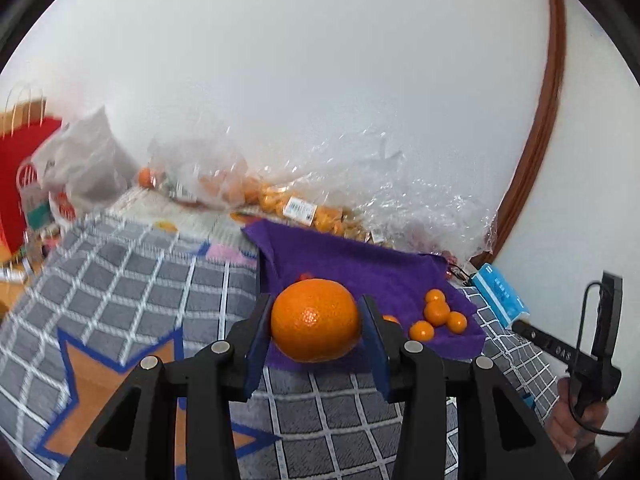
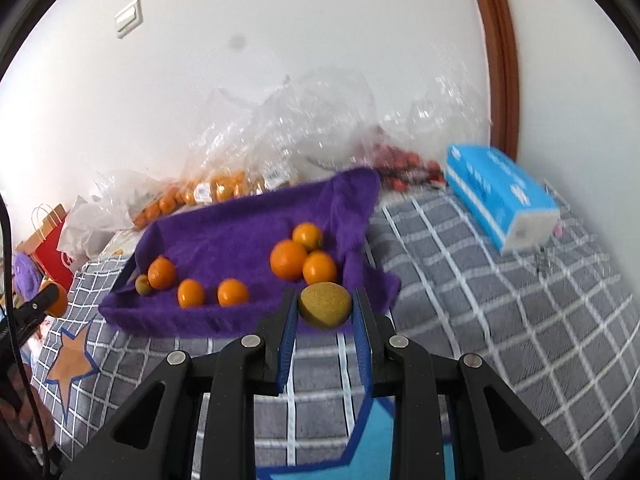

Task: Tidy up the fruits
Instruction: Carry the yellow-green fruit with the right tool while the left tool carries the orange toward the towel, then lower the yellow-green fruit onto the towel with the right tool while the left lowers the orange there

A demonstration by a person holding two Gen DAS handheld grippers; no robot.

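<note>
Left tool (image 1: 316,320) clamping a large orange (image 1: 315,319), right tool (image 2: 325,307) gripping a kiwi (image 2: 326,306) — both above purple towel (image 2: 240,236)

A large round orange (image 1: 316,319), glossy and dimpled, sits clamped between the blue pads of the left hand-held gripper (image 1: 316,322), raised above the near edge of a purple towel (image 2: 240,236). A small yellow-brown kiwi (image 2: 326,306), rough-skinned and oval, is pinched in the right hand-held gripper (image 2: 325,312) over the towel's front edge. On the towel lie small oranges: a cluster of three (image 2: 302,258) touching one another near the right side, two (image 2: 212,293) just beside each other toward the front, and one (image 2: 161,273) at the left touching a second small kiwi (image 2: 143,285).
</note>
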